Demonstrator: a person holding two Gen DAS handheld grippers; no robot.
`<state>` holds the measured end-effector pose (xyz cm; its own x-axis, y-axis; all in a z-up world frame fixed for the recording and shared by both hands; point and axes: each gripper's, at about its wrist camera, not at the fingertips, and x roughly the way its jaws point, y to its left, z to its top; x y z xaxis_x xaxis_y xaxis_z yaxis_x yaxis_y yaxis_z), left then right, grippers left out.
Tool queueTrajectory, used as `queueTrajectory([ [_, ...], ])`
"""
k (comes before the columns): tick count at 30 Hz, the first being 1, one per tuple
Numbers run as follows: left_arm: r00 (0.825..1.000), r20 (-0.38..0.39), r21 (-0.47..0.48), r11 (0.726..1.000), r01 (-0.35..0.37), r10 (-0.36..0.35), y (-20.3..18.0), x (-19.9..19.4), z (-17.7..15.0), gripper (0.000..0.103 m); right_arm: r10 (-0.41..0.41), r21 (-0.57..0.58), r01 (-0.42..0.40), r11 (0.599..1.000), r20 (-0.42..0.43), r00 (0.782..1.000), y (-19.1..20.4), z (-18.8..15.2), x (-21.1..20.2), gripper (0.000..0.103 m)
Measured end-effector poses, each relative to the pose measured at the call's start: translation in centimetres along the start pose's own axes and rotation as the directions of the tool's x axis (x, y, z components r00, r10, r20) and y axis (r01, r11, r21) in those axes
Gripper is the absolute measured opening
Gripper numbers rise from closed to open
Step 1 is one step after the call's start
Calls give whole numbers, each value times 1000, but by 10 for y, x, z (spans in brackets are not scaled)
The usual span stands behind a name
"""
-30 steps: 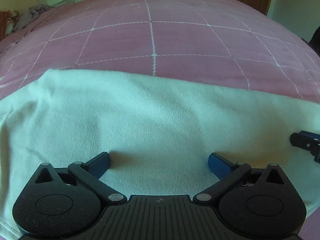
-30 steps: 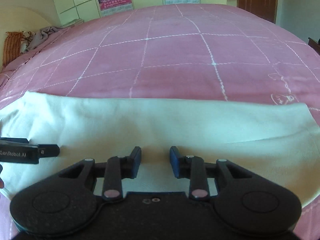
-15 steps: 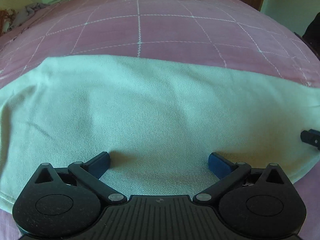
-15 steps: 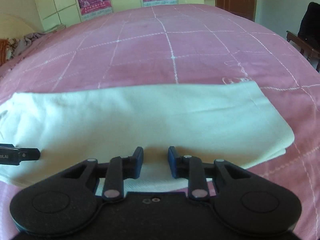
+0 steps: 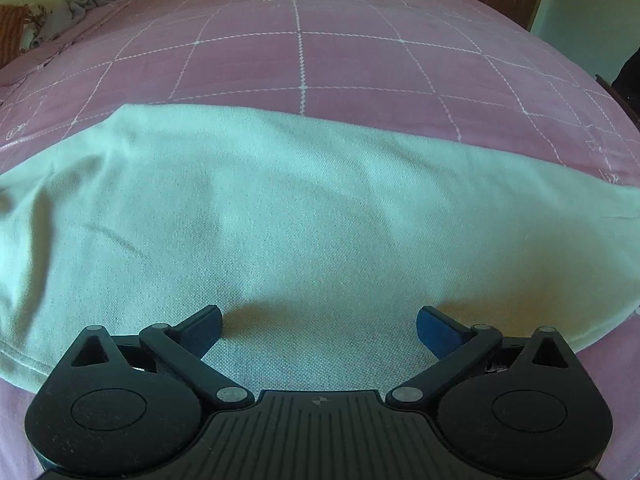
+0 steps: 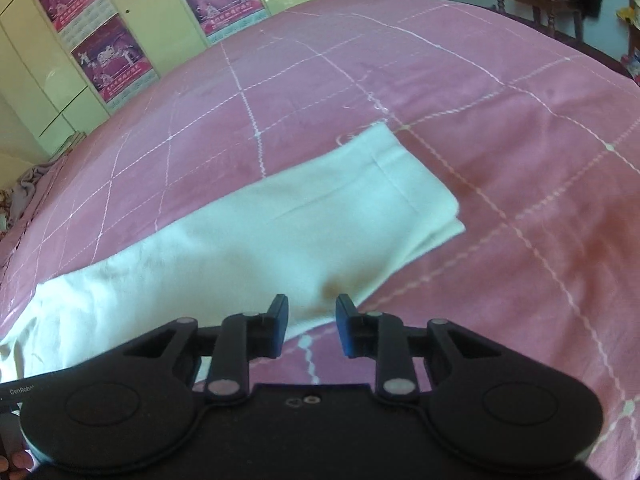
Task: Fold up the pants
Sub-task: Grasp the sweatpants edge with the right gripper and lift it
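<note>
The white pants [image 5: 304, 216] lie flat on a big pink bed [image 5: 360, 56] with thin white lines making squares on its cover. They are stretched out in a long band along the near edge of the bed, and the far part of the bed is bare pink. In the right wrist view the hemmed leg end [image 6: 404, 176] lies out toward the middle of the bed, and it looks like two layers, one on top of the other. The left gripper [image 5: 319, 322] has its jaws wide apart. It holds nothing. The white cloth lies under the gap and reaches far past both blue tips; whether the tips touch the cloth cannot be told. The right gripper [image 6: 311, 316] has its jaws only a little apart, and they are opening. Nothing is pinched between them. The near edge of the pants runs right under the gap, so white cloth shows by the left tip and pink bed cover shows by the right tip. Tall pale cupboards [image 6: 52, 92] with purple posters [image 6: 112, 64] stand past the far edge of the bed. A grey heap of cloth [image 5: 76, 8] sits near the far left corner of the bed.
</note>
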<state>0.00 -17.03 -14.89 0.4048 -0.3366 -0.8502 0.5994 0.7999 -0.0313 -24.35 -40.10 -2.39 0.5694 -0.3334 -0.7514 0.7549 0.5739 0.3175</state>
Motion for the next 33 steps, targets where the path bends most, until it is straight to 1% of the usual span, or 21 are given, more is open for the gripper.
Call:
queueTrajectory([
  [2,1000,3,0,1000,-1,1,0,1,-1,103,-12,28,12,1000,-17,1000,-10,1,1,30],
  [3,1000,3,-1,1000,-1,1,1,1,-1,103,-11,55,13,998,-24,1000,-16,1,2,27],
  [4,1000,2,-4,1000,-2,2,1,1,0,103,-9,87,10,996,-12,1000,-21,3,1,29],
  [6,1000,1,-12,1000,-6,6,2,2,2,103,-17,121,12,993,40,999,-24,12,-1,28],
  [7,1000,-1,-15,1000,-8,8,3,3,3,103,-18,116,12,993,53,998,-23,16,-1,26],
  [9,1000,-1,-22,1000,-13,13,4,4,5,103,-19,111,14,994,46,999,-25,25,7,22],
  [10,1000,-2,-25,1000,-15,15,5,5,6,103,-9,122,4,993,41,999,-26,26,11,17],
  [14,1000,-2,-30,999,-22,22,8,8,8,103,30,182,-38,983,46,998,-34,32,27,16],
  [17,1000,-1,-37,999,-26,26,12,10,12,103,53,205,-57,977,27,998,-33,37,44,22],
  [18,1000,-1,-47,999,-28,28,14,10,13,103,59,222,-62,973,19,998,-35,38,48,22],
  [21,1000,-2,-66,997,-30,30,20,9,16,103,69,291,-76,954,36,997,-42,40,48,22],
  [22,1000,0,-71,997,-28,28,22,9,16,103,68,308,-79,948,48,997,-44,38,43,27],
  [23,1000,-2,-70,997,-30,30,24,10,16,103,66,317,-83,945,65,996,-46,35,38,29],
  [24,999,-5,-65,997,-34,34,24,11,17,103,61,310,-79,948,68,996,-48,31,33,32],
  [29,999,-3,-66,997,-34,33,27,13,16,103,36,294,-52,954,60,998,-55,23,19,31],
  [31,999,-2,-60,998,-32,32,27,13,15,103,-8,285,-8,959,55,998,-54,25,18,31],
  [33,999,0,-52,998,-36,36,26,14,14,103,-21,294,0,956,67,998,-54,27,22,32],
])
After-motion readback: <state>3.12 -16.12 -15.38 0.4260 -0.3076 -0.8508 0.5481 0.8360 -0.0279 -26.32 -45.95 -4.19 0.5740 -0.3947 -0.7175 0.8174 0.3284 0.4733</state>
